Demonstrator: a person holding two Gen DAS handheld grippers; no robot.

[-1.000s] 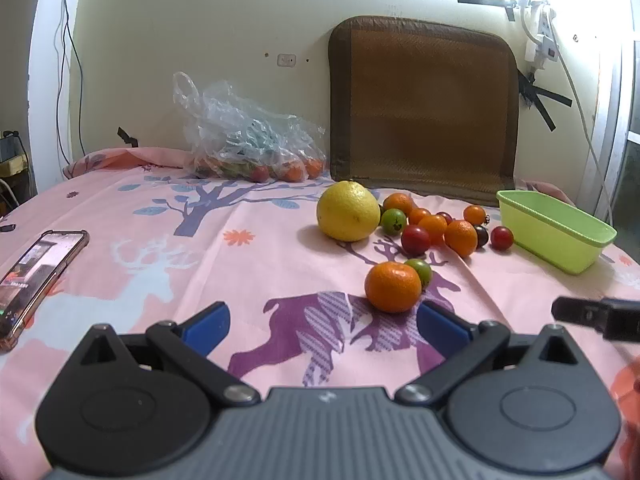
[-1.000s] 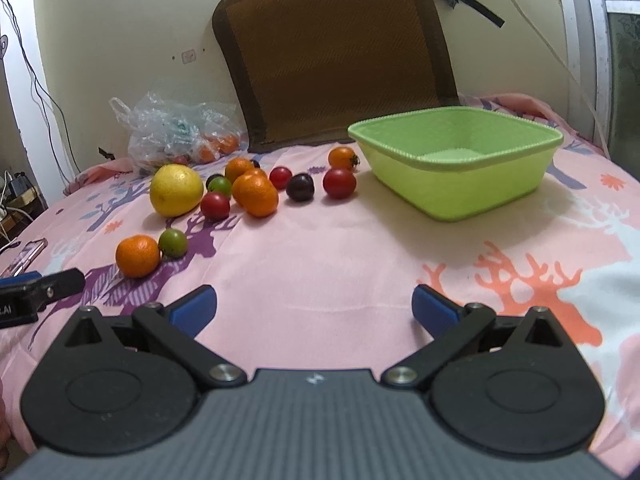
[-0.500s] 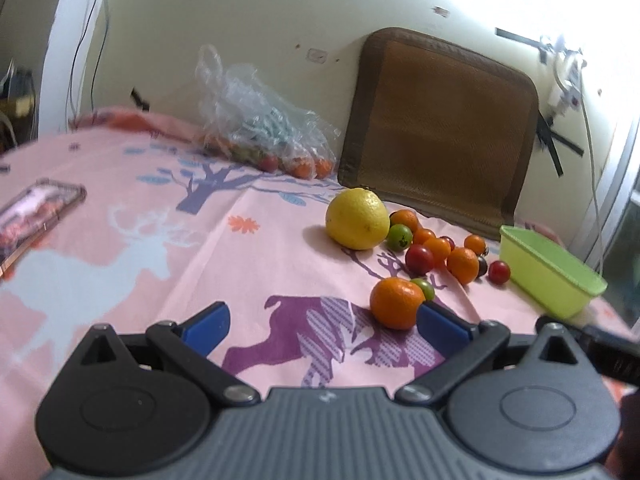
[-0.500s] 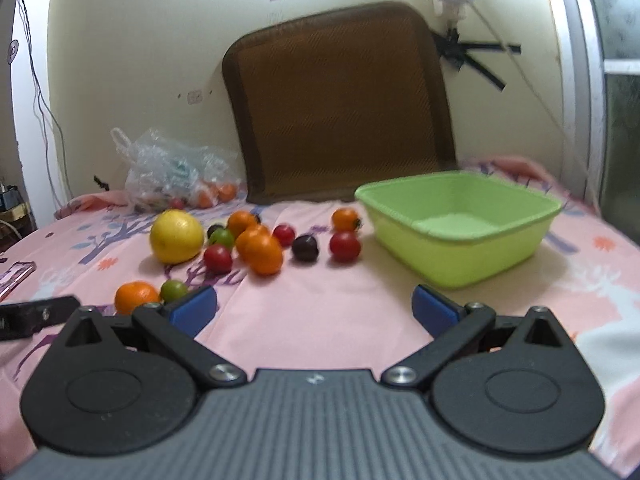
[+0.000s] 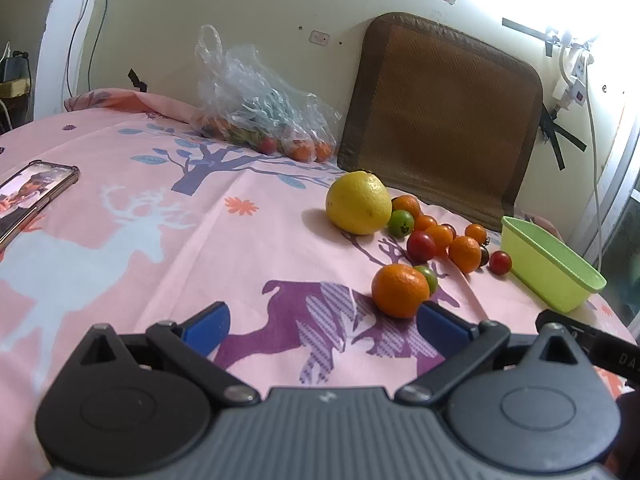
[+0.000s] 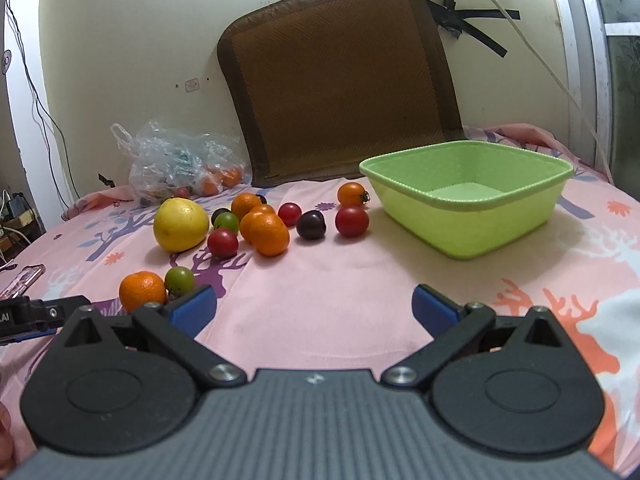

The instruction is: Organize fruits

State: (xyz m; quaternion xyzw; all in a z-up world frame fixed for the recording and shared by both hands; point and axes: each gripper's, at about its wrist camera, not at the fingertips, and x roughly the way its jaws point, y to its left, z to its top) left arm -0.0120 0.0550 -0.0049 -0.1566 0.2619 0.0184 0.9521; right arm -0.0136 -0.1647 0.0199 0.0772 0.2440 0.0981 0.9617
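On the pink cloth lies a cluster of fruit: a big yellow lemon [image 5: 358,208] [image 6: 181,224], small oranges, and red, green and dark cherry tomatoes. Nearest me, one orange [image 5: 400,290] [image 6: 142,291] touches a green tomato [image 6: 179,280]. An empty green basket [image 6: 466,200] [image 5: 548,267] stands to the right of the fruit. My left gripper [image 5: 324,326] is open, its right blue finger just short of the near orange. My right gripper [image 6: 314,307] is open over bare cloth, facing the gap between fruit and basket.
A clear plastic bag [image 5: 260,112] holding more fruit lies at the back by the wall, beside a brown cushion [image 6: 340,80] leaning upright. A phone [image 5: 30,192] lies at the left on the cloth. Cables hang on the wall at the right.
Both cameras have tilted and shifted a little. The left gripper has come closer to the near orange. No fruit has moved, and both grippers stay open.
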